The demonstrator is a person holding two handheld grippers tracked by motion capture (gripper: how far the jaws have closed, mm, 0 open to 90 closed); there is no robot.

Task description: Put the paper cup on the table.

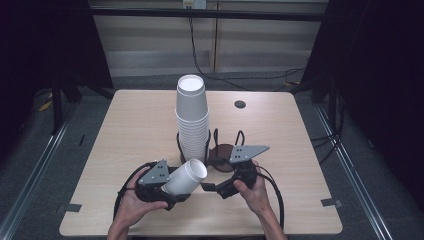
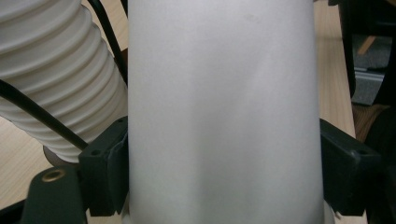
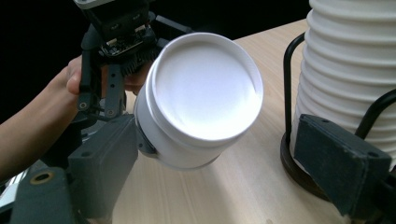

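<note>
Left claw carries one white paper cup on its side; right claw waits spread beside the stack.

From the left: the left gripper has its black jaws clamped on the smooth, tapered white paper cup, held lying over just above the pale wood-grain table, its mouth toward the right gripper, whose jaws stand apart, holding nothing. The thin wall could dent or go oval if the squeeze tightens, and its slick surface may let the cup slide out. Just behind it rises the tall ribbed stack of nested white paper cups, standing in a black wire holder with a round dark base; a careless swing of either gripper could tip that stack.
</note>
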